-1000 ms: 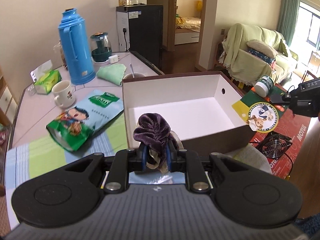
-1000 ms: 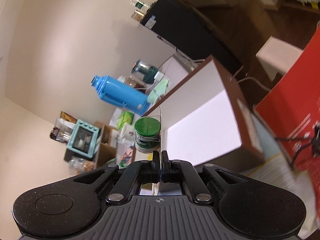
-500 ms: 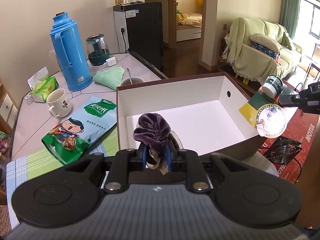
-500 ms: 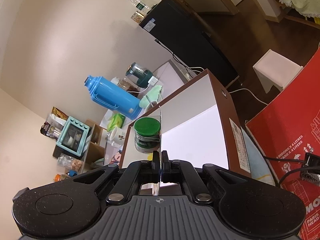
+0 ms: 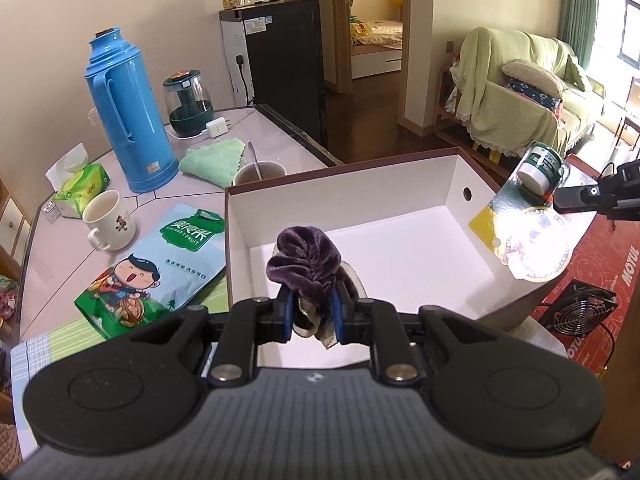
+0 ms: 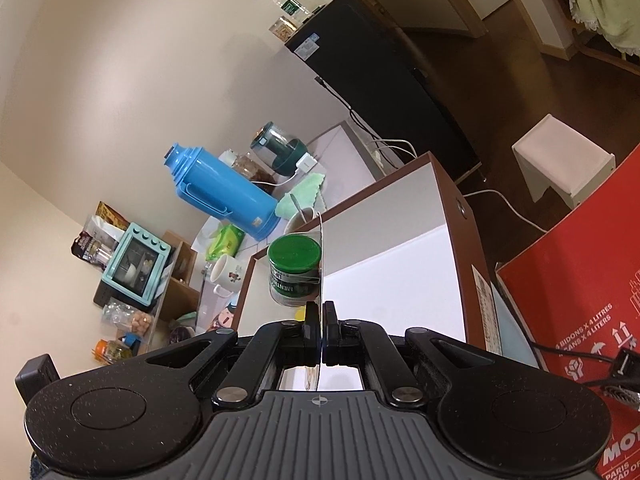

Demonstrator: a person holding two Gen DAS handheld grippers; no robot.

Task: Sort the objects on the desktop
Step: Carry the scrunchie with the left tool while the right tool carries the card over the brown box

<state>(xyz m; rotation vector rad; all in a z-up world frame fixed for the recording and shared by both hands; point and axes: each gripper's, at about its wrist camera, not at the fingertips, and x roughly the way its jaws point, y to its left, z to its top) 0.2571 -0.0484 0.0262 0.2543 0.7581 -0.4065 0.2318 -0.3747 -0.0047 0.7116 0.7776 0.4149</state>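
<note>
**A:** What am I carrying, and how will it behave?

**B:** My left gripper [image 5: 312, 312] has its jaws narrowed onto a purple velvet scrunchie [image 5: 306, 260], soft and light, bunched above the pads with a pale tag hanging below. It sits over the near wall of the box [image 5: 236, 240]. I judge it will not slip, but it may cling to a pad when let go.

**A:** And the other hand?

**B:** My right gripper [image 6: 320, 316] is closed fully on the thin card of a blister pack [image 6: 320, 256], which carries a small green-capped jar [image 6: 295, 268]. The card is stiff but slick, and the jar's weight hangs to one side, so I expect it to swing.

**A:** Room to move?

**B:** The box is empty and open-topped. Its right wall stands between the pack and the floor of the box; beyond that lies the table edge.
</note>
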